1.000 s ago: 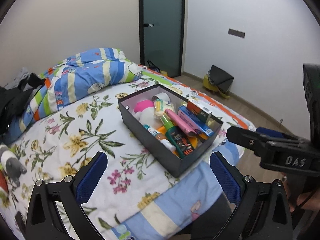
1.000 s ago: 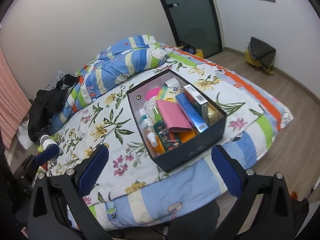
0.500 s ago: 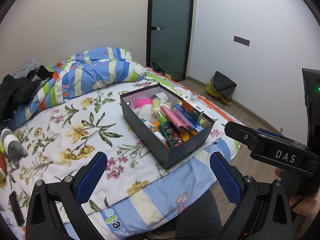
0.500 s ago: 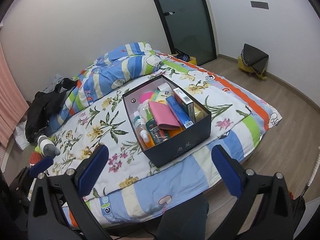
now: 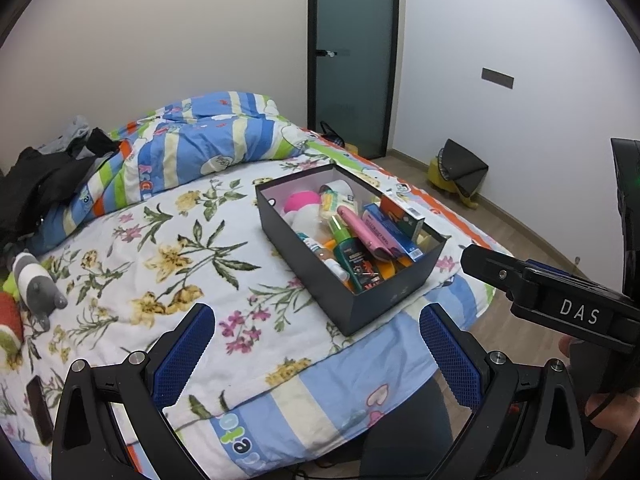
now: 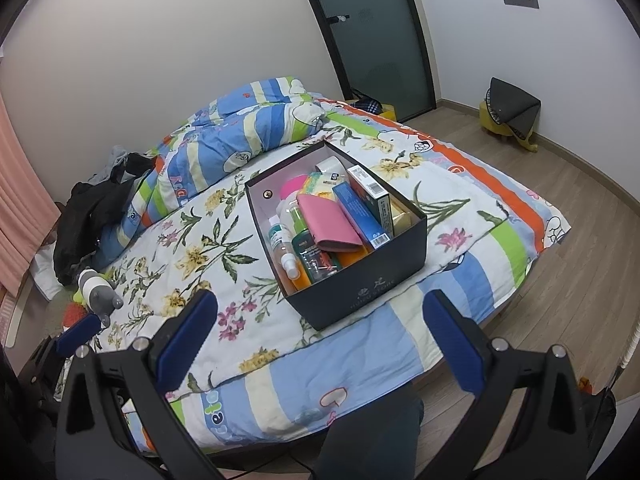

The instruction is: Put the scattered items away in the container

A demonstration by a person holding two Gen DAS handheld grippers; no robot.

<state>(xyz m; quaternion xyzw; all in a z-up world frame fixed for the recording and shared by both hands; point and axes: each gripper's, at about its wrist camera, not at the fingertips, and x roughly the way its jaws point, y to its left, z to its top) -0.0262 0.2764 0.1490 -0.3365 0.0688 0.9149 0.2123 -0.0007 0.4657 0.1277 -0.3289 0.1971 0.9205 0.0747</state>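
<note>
Both tools have drawn back from the bed [image 5: 168,240] since a second ago; the box [image 6: 360,280] sits smaller in both views. Left tool [image 5: 318,354] spread wide, holding nothing. Right tool [image 6: 320,344] likewise released. Box at 12 o'clock near the bed's foot edge (packed: pink wallet [image 6: 326,226], bottles, cartons). Plush toy [image 6: 98,290] at 9 o'clock.
</note>
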